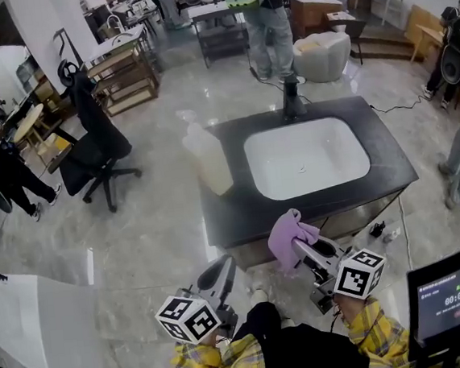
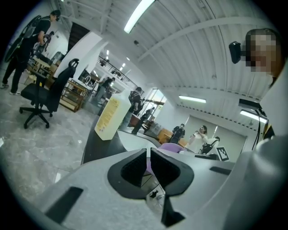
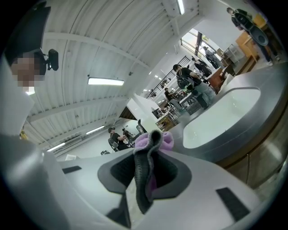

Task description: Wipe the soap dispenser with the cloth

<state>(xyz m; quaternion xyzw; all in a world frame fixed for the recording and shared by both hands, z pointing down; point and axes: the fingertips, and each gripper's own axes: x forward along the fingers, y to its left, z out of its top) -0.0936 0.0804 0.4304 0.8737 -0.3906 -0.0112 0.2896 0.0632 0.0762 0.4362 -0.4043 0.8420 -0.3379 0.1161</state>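
The right gripper (image 1: pixel 301 249) has its jaws pinched on a crumpled lilac microfibre cloth (image 1: pixel 290 238). The right gripper view shows a dark-edged fold of that cloth (image 3: pixel 155 139) squeezed between the pads and bunching out past the tips, a grip that looks firm enough to leave a loose pad of fabric free for rubbing. The left gripper (image 1: pixel 222 269) has its jaws drawn together on nothing. In its own view only a thin slit shows between the pads (image 2: pixel 137 164), and the lilac patch beyond them is the cloth carried by the other tool. Both tools sit low and close to the body, short of the near edge of the dark stone-look countertop (image 1: pixel 233 211), with the yellow plaid sleeves (image 1: pixel 373 327) bent at the elbow. The right one aims toward about 11 o'clock in the head view and the left toward about 1 o'clock. The tall, pale translucent plastic soap dispenser (image 1: pixel 209 158) stands upright on the countertop's left corner, at roughly 11 o'clock from the cloth and well apart from it, just beside the white oval sink basin (image 1: pixel 307 157). No wiping has begun. The empty left tool seems kept free to steady the dispenser while the cloth works over it.
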